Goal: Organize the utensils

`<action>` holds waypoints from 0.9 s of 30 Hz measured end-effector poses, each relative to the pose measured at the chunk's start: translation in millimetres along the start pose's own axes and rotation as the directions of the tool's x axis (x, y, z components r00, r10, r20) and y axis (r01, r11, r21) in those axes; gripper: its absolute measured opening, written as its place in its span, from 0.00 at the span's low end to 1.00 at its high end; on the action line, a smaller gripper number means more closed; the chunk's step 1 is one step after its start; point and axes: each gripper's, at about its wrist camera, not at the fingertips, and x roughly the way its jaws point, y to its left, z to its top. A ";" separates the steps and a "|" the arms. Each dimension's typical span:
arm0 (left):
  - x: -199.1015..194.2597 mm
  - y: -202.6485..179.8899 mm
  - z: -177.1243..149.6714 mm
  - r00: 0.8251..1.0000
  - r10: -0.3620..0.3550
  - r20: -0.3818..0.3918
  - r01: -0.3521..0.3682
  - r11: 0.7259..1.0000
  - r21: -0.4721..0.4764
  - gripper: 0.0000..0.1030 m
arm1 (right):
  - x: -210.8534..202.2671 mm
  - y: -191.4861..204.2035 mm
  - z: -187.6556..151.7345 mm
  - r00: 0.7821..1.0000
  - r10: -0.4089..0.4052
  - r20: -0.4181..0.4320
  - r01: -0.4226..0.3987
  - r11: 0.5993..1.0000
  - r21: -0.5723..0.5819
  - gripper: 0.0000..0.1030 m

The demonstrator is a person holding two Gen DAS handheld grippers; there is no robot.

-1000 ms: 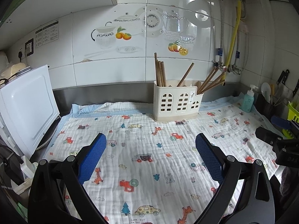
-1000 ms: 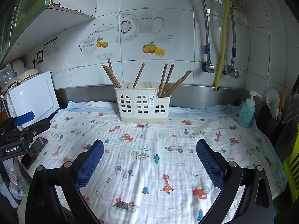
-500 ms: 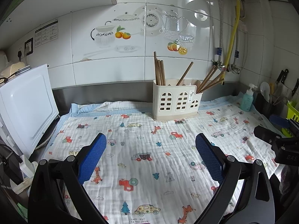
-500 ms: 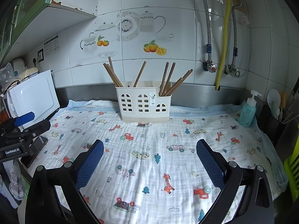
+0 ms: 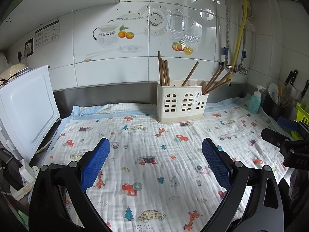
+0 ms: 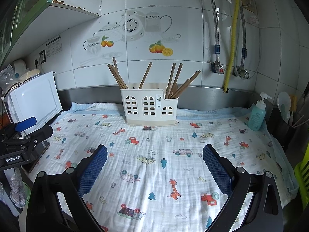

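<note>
The left gripper (image 5: 156,159) hangs over the cloth (image 5: 154,154) with its two blue fingers (image 5: 95,163) spread wide apart. Nothing is between them. The right gripper (image 6: 155,162) is the same: its fingers (image 6: 216,169) are spread wide and hold nothing.

A cream holder (image 5: 181,101) with little window holes stands at the back of the cloth, close to the steel strip under the wall tiles. It stands upright. Brown chopsticks (image 5: 163,70) stick out of the top. In the left camera, a bunch of them stands almost straight up at the holder's left end. One leans alone in the middle part. A few more lean out to the right from the low end of the holder.

The holder (image 6: 148,104) is well ahead of both grippers, far from the finger tips. In the left camera it sits a bit to the right of the gap between the fingers. In the right camera it sits a bit to the left of the gap. The chopsticks (image 6: 174,80) touch neither gripper.

The cloth has small cars, trees and giraffes on it. A green soap bottle (image 6: 256,114) stands at the far right edge of the cloth. A white box (image 5: 27,108) stands at the left side.
</note>
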 end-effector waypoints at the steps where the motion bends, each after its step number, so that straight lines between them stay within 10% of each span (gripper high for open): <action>1: 0.1 -0.5 -0.2 1.000 0.001 0.000 -0.001 1.000 0.001 0.92 | 0.0 0.3 -0.3 1.000 -0.001 0.000 0.001 1.000 -0.001 0.93; 27: 4.1 -4.9 -3.5 1.000 -0.010 -0.014 0.010 1.000 0.007 0.92 | 3.0 2.1 -2.1 1.000 0.007 -0.008 -0.007 1.000 -0.001 0.93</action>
